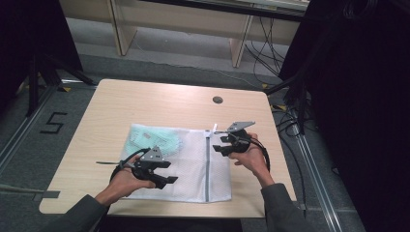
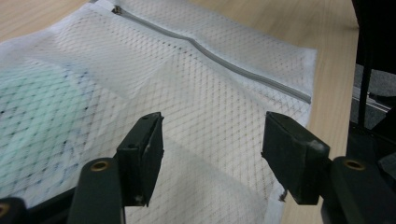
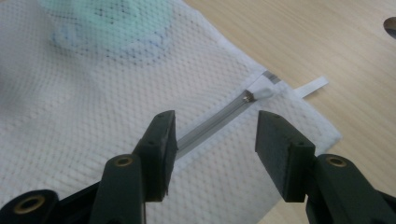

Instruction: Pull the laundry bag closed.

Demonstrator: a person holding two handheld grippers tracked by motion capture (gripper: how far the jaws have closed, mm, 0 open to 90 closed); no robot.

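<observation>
White mesh laundry bag (image 1: 181, 162) with pale green cloth (image 1: 154, 140) inside lay flat near the wooden table's (image 1: 145, 99) front edge, grey zipper (image 1: 208, 166) looked closed. Left gripper (image 1: 162, 174) and right gripper (image 1: 223, 144) both released, nothing held. Judged basically done.

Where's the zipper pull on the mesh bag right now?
In the high view the zipper pull sits at the far end of the zipper, on the mesh bag's right side, beside the right gripper.
</observation>
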